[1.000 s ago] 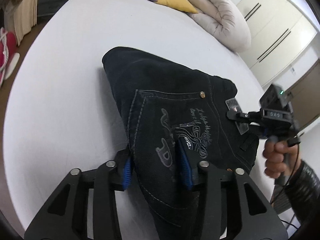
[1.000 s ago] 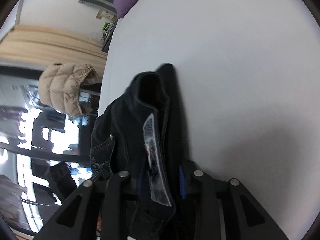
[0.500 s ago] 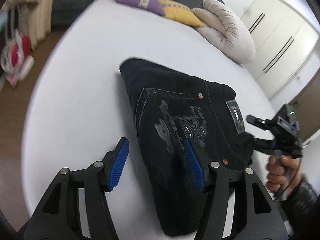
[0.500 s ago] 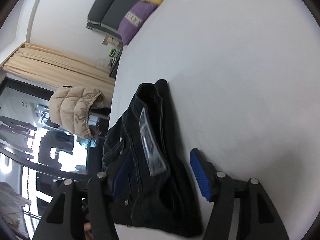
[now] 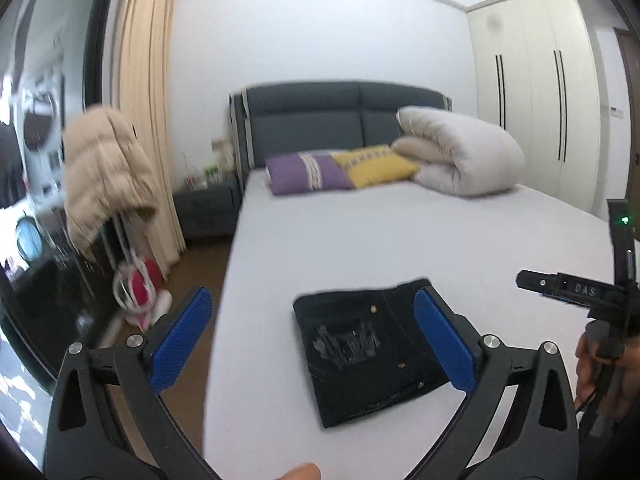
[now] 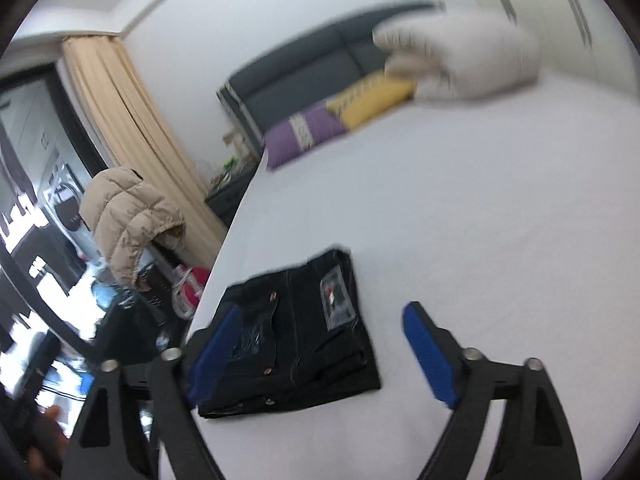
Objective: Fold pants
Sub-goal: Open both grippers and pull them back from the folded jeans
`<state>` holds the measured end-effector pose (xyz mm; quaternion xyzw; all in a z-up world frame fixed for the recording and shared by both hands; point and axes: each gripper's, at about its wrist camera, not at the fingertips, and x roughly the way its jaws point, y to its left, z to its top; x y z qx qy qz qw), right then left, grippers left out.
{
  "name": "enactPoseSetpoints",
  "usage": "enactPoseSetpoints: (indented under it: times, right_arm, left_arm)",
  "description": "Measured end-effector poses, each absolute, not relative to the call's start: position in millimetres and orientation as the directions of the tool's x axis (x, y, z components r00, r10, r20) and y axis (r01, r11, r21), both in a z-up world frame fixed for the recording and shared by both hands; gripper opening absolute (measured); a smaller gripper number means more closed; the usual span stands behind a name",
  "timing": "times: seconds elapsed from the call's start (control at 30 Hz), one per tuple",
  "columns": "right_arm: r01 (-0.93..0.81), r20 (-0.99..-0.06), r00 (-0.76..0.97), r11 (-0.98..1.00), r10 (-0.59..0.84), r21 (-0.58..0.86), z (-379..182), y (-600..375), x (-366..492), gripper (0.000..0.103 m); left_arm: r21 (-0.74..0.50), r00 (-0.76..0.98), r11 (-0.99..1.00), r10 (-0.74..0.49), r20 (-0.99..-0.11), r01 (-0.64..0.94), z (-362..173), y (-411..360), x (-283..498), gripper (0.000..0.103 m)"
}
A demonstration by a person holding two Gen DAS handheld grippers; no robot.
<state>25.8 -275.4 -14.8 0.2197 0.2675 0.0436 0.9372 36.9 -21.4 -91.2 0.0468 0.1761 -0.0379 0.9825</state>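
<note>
A white bed (image 5: 400, 240) is seen carrying the pants (image 5: 368, 356), folded into a dark compact rectangle near its foot-side corner. Above them the left gripper (image 5: 316, 336) and right gripper (image 6: 320, 348) are held, jaws spread wide, nothing grasped.

Left gripper (image 5: 312, 340) released pants (image 5: 368, 356), jaws wide, pulled back, raised. Right gripper (image 6: 320, 348) likewise off, open. Pants folded flat on bed (image 5: 400, 240).
</note>
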Motion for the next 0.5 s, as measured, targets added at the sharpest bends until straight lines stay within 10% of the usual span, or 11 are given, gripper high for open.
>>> enactPoseSetpoints:
  times: [0.5]
  right_arm:
    - [0.079, -0.321, 0.947, 0.984, -0.024, 0.160, 61, -241, -82, 0.103]
  left_arm:
    - [0.016, 0.852, 1.000, 0.016, -0.523, -0.008, -72, -41, -13, 0.103]
